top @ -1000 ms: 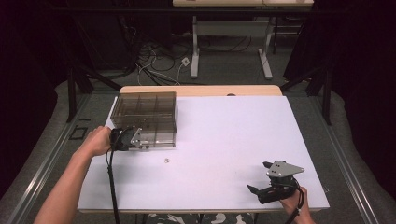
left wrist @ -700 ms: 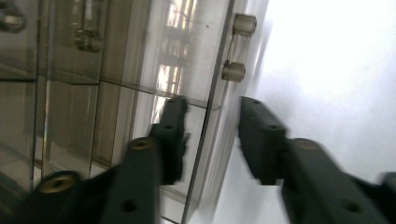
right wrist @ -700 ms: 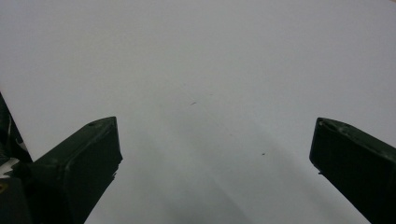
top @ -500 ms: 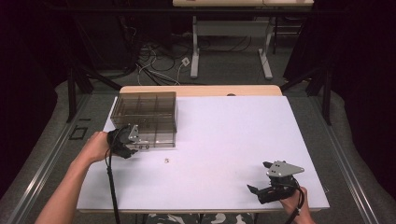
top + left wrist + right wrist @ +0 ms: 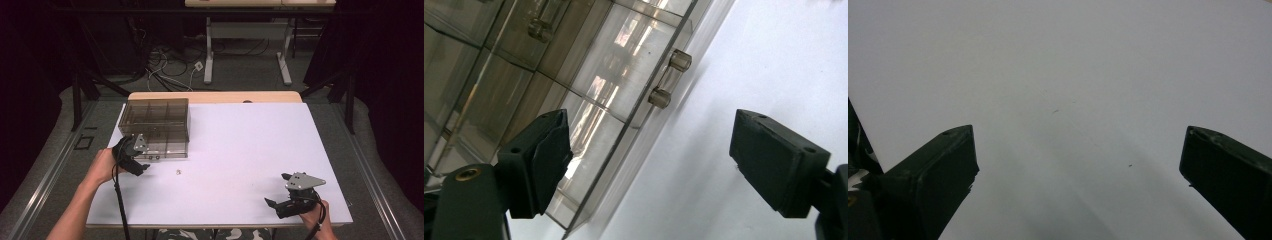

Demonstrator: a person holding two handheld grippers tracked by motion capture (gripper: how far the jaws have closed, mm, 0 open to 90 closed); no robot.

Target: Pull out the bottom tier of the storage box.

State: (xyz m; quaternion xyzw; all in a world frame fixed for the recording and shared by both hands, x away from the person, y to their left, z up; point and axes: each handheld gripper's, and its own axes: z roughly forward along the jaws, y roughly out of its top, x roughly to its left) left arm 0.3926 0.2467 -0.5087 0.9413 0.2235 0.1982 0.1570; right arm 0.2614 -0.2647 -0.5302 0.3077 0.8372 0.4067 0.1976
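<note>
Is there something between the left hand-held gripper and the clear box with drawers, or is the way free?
Nothing visible blocks it. The left hand-held gripper sits right at the front of the clear drawer box, its jaws having just opened, with nothing between them. In the left gripper view, the drawer handle lies ahead, with bare table beside it.

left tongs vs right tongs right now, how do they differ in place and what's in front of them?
The left tongs sit at the front of the clear drawer box, while the right tongs rest near the table's front right corner, far from it. The left tongs face a drawer handle, having just been opening; the right tongs face bare white tabletop. Both stand open, gripping nothing.
</note>
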